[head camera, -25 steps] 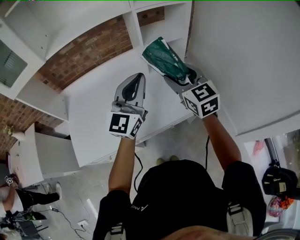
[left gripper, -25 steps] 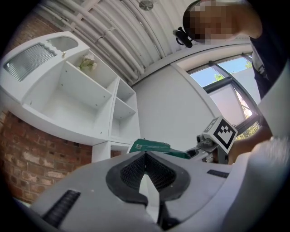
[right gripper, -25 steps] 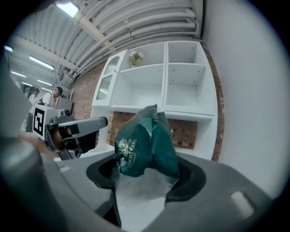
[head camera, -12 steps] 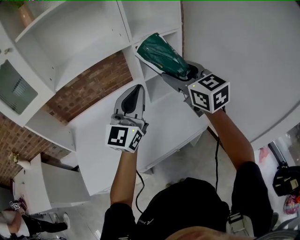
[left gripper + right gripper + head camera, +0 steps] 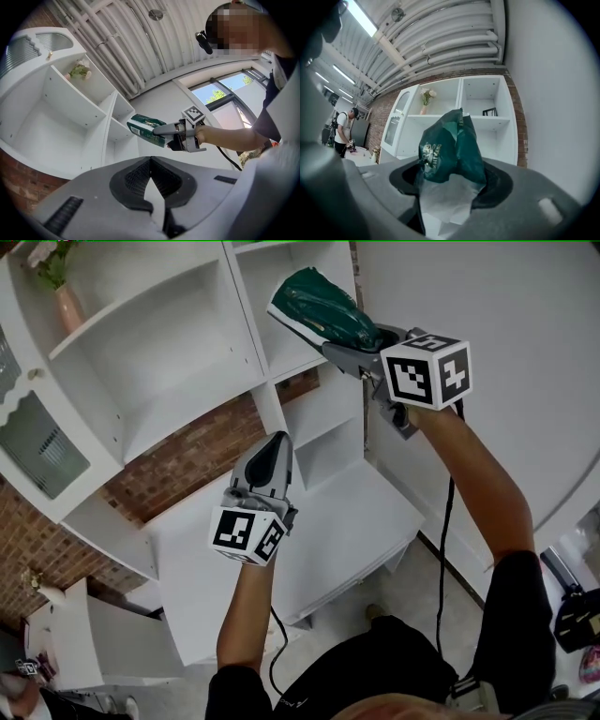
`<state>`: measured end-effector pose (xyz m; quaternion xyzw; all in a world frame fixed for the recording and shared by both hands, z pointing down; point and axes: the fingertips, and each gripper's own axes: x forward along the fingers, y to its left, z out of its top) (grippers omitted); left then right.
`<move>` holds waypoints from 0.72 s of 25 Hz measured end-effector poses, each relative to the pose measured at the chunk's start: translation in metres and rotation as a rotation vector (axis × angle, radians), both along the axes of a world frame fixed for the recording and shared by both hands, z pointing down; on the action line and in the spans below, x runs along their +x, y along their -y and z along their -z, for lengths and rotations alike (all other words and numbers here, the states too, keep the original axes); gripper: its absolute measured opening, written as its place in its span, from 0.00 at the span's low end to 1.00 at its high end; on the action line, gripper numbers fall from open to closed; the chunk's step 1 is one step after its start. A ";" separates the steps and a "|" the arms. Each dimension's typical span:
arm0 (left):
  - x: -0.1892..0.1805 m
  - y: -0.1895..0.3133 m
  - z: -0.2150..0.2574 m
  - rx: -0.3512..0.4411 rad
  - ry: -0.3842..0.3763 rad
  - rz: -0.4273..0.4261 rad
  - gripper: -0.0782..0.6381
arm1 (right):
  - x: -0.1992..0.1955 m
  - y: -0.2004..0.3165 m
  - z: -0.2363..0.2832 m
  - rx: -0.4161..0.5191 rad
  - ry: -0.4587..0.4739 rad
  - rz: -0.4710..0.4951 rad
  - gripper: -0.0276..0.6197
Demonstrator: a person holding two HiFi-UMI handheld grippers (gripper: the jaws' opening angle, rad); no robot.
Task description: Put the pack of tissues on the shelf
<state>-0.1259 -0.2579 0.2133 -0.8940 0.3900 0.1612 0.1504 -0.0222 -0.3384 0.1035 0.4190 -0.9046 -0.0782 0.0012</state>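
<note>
Head view shows the right gripper (image 5: pixel 349 341) clamped on the green pack of tissues (image 5: pixel 317 304) at twelve o'clock by the white shelf (image 5: pixel 246 320), while the left gripper (image 5: pixel 275 444) is pinched together, empty.

Pack of tissues (image 5: pixel 319 306) before shelf (image 5: pixel 150 352) right column

Crumpled dark-green pack of tissues (image 5: pixel 321 304) in right claw (image 5: pixel 352 341), before white shelf (image 5: pixel 246 315)

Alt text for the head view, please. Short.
The right gripper holds a green pack of tissues up toward the right-hand compartments of a white shelf unit. The left gripper, shut and empty, is lower, in front of the shelves. A pink vase of flowers stands on a shelf at top left.
</note>
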 end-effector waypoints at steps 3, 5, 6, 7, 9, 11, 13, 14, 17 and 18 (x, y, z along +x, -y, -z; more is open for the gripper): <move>0.010 0.013 0.012 0.003 0.002 -0.003 0.10 | 0.005 0.019 0.028 0.028 -0.014 0.006 0.46; 0.016 0.022 0.020 0.006 -0.003 0.001 0.10 | 0.009 0.030 0.049 0.045 -0.011 0.020 0.46; 0.019 0.027 0.024 0.012 -0.004 0.004 0.11 | 0.011 0.036 0.061 0.055 -0.007 0.029 0.46; 0.022 0.033 0.029 0.019 -0.005 0.009 0.10 | 0.013 0.042 0.073 0.063 -0.003 0.037 0.46; 0.029 0.045 0.039 0.030 -0.009 0.022 0.10 | 0.019 0.059 0.097 0.071 -0.006 0.041 0.46; 0.034 0.060 0.049 0.041 -0.016 0.038 0.10 | 0.026 0.079 0.118 0.070 -0.014 0.039 0.46; 0.038 0.072 0.057 0.052 -0.018 0.060 0.10 | 0.028 0.097 0.138 0.078 -0.026 0.043 0.46; 0.039 0.077 0.059 0.055 -0.018 0.072 0.10 | 0.028 0.106 0.146 0.081 -0.037 0.046 0.46; 0.044 0.091 0.066 0.064 -0.024 0.109 0.10 | 0.027 0.130 0.167 0.093 -0.071 0.051 0.46; 0.045 0.095 0.069 0.067 -0.028 0.121 0.10 | 0.026 0.138 0.174 0.097 -0.080 0.053 0.46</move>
